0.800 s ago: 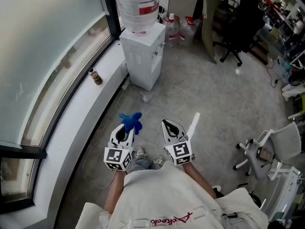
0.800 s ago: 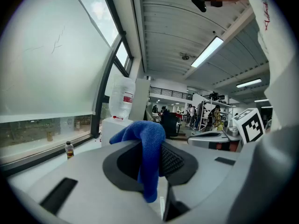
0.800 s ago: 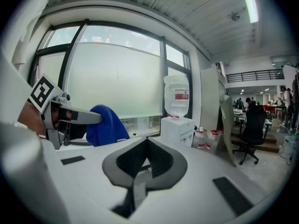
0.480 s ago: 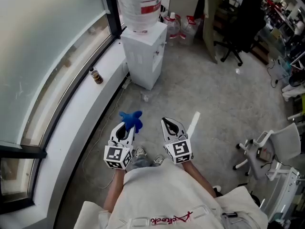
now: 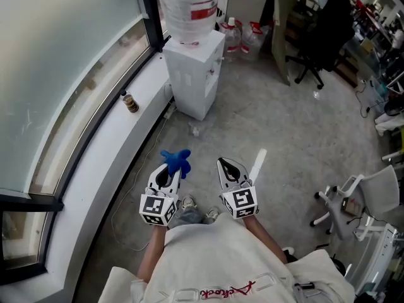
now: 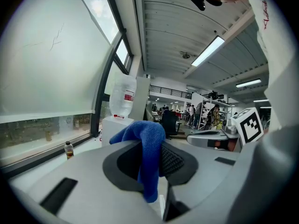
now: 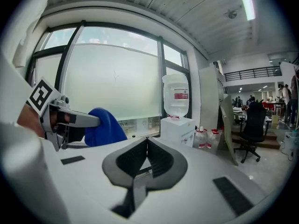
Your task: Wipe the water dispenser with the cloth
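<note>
Concrete floor (image 5: 271, 125), grey and speckled, with a white window sill (image 5: 95, 169) curving along its left side. Nearest the person, the left claw (image 5: 169, 171) is clenched on the blue cloth (image 5: 177, 161). The cloth is soft, napped fabric, bunched over the pads, with one end drooping between them. The right claw (image 5: 226, 166) sits just beside it, jaws pressed together on nothing.

The water dispenser (image 5: 192, 74) stands ahead of both claws, well apart, across open floor and against the sill. It is a white, boxy, hard-shelled cabinet with its long axis upright. A clear ribbed water bottle (image 5: 188, 8) with a red label is upended on top. Neither claw is clearly nearer, but the left carries the cloth, so the coming move likely means closing that gap straight forward.

Farther off are a small brown bottle (image 5: 130, 101) on the sill and a black office chair (image 5: 315, 40).
</note>
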Demonstrator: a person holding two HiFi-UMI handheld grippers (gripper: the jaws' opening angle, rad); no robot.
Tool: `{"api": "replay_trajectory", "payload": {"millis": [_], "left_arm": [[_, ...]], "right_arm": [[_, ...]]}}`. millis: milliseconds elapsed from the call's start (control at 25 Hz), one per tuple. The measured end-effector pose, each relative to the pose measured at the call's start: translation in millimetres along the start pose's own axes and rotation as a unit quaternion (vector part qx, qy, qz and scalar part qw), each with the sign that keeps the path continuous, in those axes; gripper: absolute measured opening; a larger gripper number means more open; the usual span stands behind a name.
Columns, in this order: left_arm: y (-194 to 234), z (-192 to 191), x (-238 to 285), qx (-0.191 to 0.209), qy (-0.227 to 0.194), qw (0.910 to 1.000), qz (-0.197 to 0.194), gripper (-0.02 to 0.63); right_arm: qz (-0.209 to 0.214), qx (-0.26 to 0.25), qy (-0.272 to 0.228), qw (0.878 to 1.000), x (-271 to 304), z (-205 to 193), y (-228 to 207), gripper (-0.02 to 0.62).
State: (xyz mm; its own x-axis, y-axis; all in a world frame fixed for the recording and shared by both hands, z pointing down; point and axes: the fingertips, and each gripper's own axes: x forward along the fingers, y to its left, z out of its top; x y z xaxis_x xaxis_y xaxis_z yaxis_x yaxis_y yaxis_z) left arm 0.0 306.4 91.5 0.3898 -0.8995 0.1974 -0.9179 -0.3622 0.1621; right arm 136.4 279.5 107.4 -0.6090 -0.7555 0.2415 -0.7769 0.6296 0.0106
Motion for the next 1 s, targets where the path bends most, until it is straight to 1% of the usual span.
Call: {"api": "replay_trajectory", "payload": {"millis": [440,520,600,720,1000], "left_arm": [[59,12,19,-0.009,-0.004,0.9998,-0.019,0.08],[66,13,21,-0.006,-0.003,0.9997,-0.024,0.08],[73,14,25,0.0,-0.002,0.9996,-0.029,0.08],[80,14,32,-0.007,-0.001,0.9995,-0.029,0.08],[85,16,54,-0.013,0.005,0.9998,-0.016,0.08]], "right_arm": [[-0.014,-0.01,0.019,1.0,53,11,15,0.015],[-0.018,-0.012,0.022,1.0,60,11,18,0.015],[-0.022,-0.011,0.023,0.999,65,12,19,0.015],[-0.025,-0.006,0.026,0.999,71,12,17,0.015],[-0.012,-0.006,0.028,1.0,88,16,0,0.015]]}}
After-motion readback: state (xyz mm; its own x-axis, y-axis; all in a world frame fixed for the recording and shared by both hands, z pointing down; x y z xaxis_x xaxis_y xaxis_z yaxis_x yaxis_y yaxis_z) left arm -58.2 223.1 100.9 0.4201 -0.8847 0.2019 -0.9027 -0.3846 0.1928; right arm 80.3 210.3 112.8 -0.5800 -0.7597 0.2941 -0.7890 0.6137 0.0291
